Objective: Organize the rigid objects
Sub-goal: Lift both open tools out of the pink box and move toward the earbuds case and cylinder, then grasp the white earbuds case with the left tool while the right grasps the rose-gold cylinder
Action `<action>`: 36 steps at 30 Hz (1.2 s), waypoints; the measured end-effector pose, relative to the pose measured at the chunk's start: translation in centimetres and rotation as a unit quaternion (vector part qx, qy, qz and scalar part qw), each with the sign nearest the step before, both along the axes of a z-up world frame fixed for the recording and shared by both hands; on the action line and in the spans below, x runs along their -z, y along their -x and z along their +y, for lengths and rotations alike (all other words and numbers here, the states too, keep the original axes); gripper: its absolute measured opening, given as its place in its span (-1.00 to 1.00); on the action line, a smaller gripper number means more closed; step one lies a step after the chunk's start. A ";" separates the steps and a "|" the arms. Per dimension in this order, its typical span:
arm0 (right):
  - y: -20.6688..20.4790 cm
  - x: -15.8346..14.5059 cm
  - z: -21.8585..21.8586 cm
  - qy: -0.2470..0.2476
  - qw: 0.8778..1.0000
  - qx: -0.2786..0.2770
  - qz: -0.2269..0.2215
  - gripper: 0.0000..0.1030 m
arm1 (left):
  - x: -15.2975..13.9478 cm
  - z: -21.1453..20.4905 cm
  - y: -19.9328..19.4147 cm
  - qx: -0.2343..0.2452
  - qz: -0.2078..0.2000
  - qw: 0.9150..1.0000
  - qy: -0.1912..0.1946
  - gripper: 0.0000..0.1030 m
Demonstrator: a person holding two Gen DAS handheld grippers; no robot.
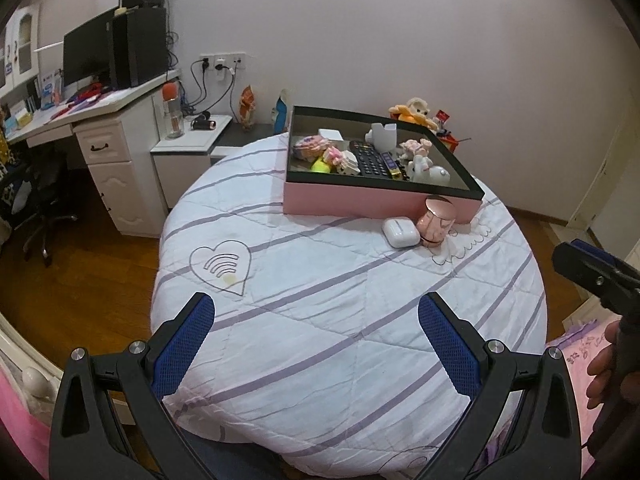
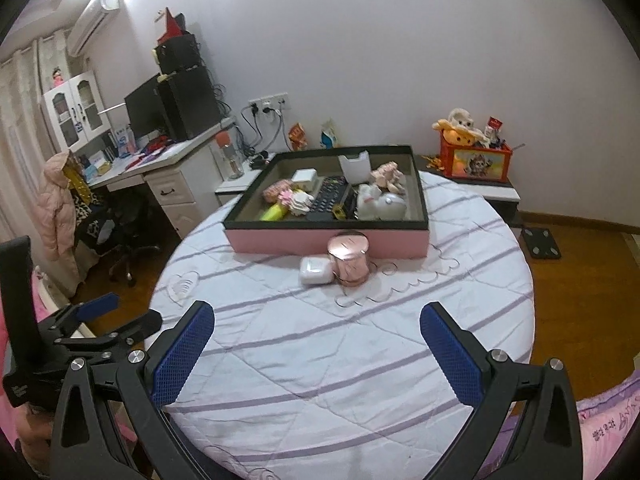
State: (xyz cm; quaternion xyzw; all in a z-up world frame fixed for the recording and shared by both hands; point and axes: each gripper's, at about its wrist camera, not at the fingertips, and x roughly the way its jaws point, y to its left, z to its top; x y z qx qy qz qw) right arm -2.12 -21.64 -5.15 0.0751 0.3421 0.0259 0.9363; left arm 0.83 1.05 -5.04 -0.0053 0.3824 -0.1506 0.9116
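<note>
So there's one shallow pink box with a black rim (image 2: 328,245) sitting at the far side of a round bed with a white quilt striped in lilac (image 2: 340,360), and it's already pretty full: I count one black calculator (image 2: 330,197), one yellow-green highlighter (image 2: 275,212), one small white square box (image 2: 305,178), one white cat-eared holder (image 2: 354,168), plus a clump of pink and white figurines I can't really count. Two things are outside the box, right up against its front wall: one white earbud case (image 2: 316,271) and one shiny rose-gold round tin (image 2: 349,260), touching each other. Both tools hang back over the near edge of the quilt, well apart from all that. The left gripper (image 1: 316,344) has its jaws spread wide with nothing between them, and the right gripper (image 2: 318,346) is the same, wide apart and empty.
</note>
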 end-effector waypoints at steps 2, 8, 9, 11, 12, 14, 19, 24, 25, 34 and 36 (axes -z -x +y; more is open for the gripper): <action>-0.4 0.5 -0.4 -0.003 1.000 0.004 0.005 1.00 | 0.3 -0.6 -0.5 0.004 0.003 1.000 -0.002 1.00; -3.1 2.4 -1.6 -0.007 0.999 0.018 0.031 1.00 | 1.8 -3.2 -3.0 0.016 0.015 1.000 -0.012 1.00; -4.0 3.0 -1.9 -0.006 0.999 0.022 0.039 1.00 | 2.1 -3.5 -3.4 0.017 0.017 1.000 -0.013 1.00; -5.2 3.7 -2.2 -0.011 0.999 0.024 0.047 1.00 | 2.8 -4.2 -4.3 0.018 0.025 0.999 -0.017 1.00; -6.0 4.2 -2.5 -0.016 0.998 0.024 0.052 1.00 | 3.3 -4.6 -4.9 0.018 0.029 0.999 -0.019 1.00; -7.7 5.1 -2.7 -0.021 0.997 0.027 0.065 1.00 | 4.1 -5.3 -6.0 0.016 0.038 0.999 -0.024 1.00; -11.6 7.3 -3.2 -0.034 0.995 0.030 0.083 1.00 | 6.0 -6.3 -8.4 0.011 0.053 0.998 -0.037 1.00; -14.0 8.5 -3.4 -0.041 0.994 0.031 0.092 0.86 | 7.3 -6.7 -9.9 0.008 0.067 0.997 -0.043 1.00; -14.5 8.9 -3.4 -0.041 0.994 0.030 0.098 0.74 | 7.5 -6.7 -10.1 0.008 0.069 0.997 -0.043 1.00; -14.5 9.3 -3.3 -0.048 0.995 0.010 0.087 -0.01 | 8.1 -7.7 -11.2 0.014 0.073 0.996 -0.045 1.00; -13.7 8.9 -4.0 -0.051 0.995 0.019 0.080 -0.03 | 8.0 -8.2 -11.3 0.020 0.072 0.996 -0.042 1.00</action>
